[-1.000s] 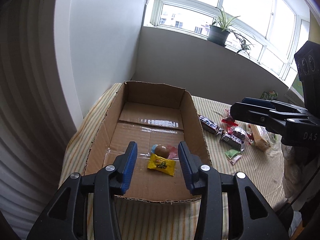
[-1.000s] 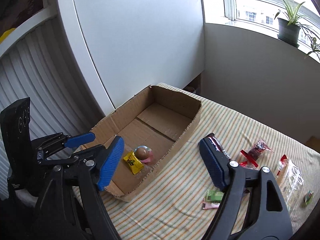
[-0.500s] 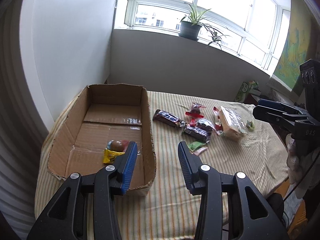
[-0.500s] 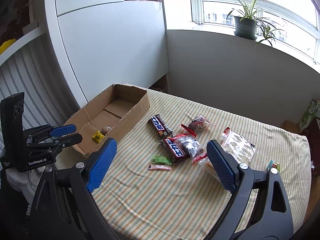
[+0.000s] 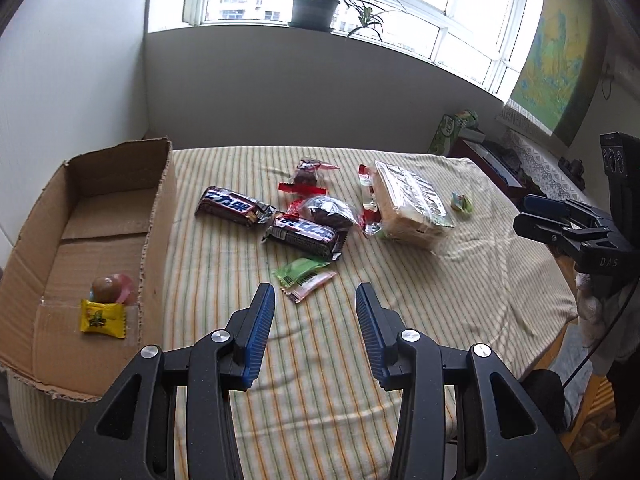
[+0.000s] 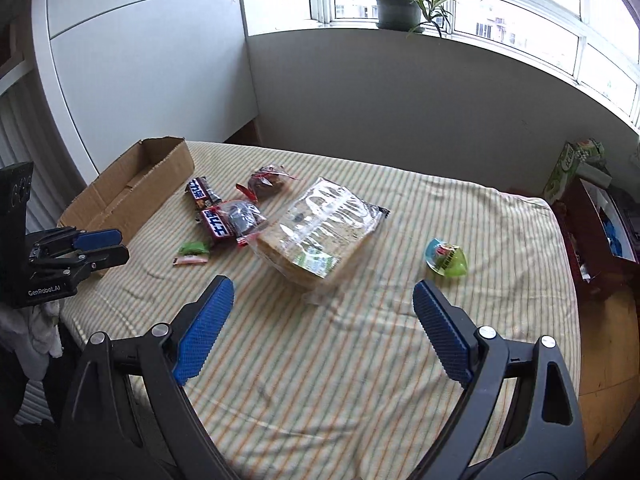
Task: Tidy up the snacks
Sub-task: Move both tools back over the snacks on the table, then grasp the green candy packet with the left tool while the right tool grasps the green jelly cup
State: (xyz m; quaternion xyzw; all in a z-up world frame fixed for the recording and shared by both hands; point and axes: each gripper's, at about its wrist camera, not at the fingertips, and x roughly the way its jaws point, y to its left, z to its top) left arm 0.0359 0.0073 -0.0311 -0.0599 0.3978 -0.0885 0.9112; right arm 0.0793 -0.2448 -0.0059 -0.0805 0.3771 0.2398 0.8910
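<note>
A cardboard box (image 5: pixel 156 216) stands at the table's left and holds a yellow candy (image 5: pixel 102 317) and a round brown sweet (image 5: pixel 105 287). Loose snacks lie on the striped cloth: two dark chocolate bars (image 5: pixel 232 206) (image 5: pixel 306 235), a green packet (image 5: pixel 302 273), a pink packet (image 5: pixel 312 286), two clear-wrapped dark cakes (image 5: pixel 330 214) (image 5: pixel 307 174), a bagged bread loaf (image 6: pixel 320 232) and a green-blue candy (image 6: pixel 446 258). My left gripper (image 5: pixel 315 312) is open and empty, just short of the green and pink packets. My right gripper (image 6: pixel 322 312) is wide open and empty, in front of the bread loaf.
The box also shows in the right wrist view (image 6: pixel 132 196). A potted plant (image 5: pixel 316 10) stands on the windowsill. A green carton (image 6: pixel 570 168) and a wooden stand (image 6: pixel 600 240) are beyond the table's right edge. A white cabinet (image 6: pixel 152 60) stands behind the box.
Both grippers have swung right, away from the box toward the loose snacks. The left now faces the green and pink packets, the right faces the bread loaf. Both stay open.
</note>
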